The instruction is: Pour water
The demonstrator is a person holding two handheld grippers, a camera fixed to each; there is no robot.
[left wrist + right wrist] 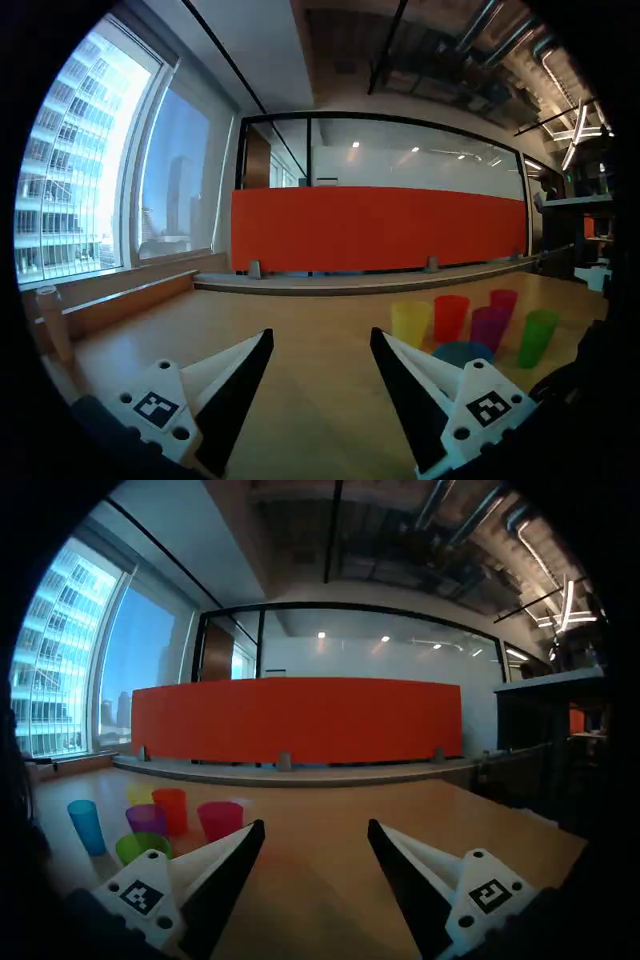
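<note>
Pale wooden table [200, 320] stretches ahead of both tools. Nearest, the left gripper [321, 332] and right gripper [316, 824] each gape wide, holding nothing. Beyond them six plastic cups [488, 326] stand bunched together; whether any holds water cannot be told. Farther back runs an orange partition [376, 228], with windows [72, 184] beside it. Reaching in could topple neighbouring cups, since they crowd close. The right gripper view shows the blue cup [86, 826] a little apart; the left gripper view half hides it behind a finger.
</note>
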